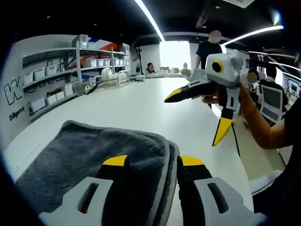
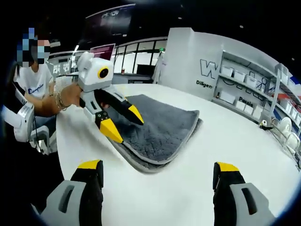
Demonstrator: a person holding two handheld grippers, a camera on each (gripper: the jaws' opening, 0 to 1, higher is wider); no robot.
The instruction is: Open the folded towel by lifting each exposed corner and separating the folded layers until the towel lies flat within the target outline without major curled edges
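Your left gripper [image 1: 153,161] is the nearer one: in the left gripper view its jaws straddle the folded edge of the grey towel [image 1: 94,150], which fills the lower left of the frame, one jaw over the pile, the other on the white table [image 1: 141,103]. Jaws part-open, nothing pinched yet.

Your right gripper [image 2: 157,165] hangs spread wide and empty, off the cloth. In its view the towel [image 2: 160,125] lies centre frame, rounded fold toward you, long axis running up-right.
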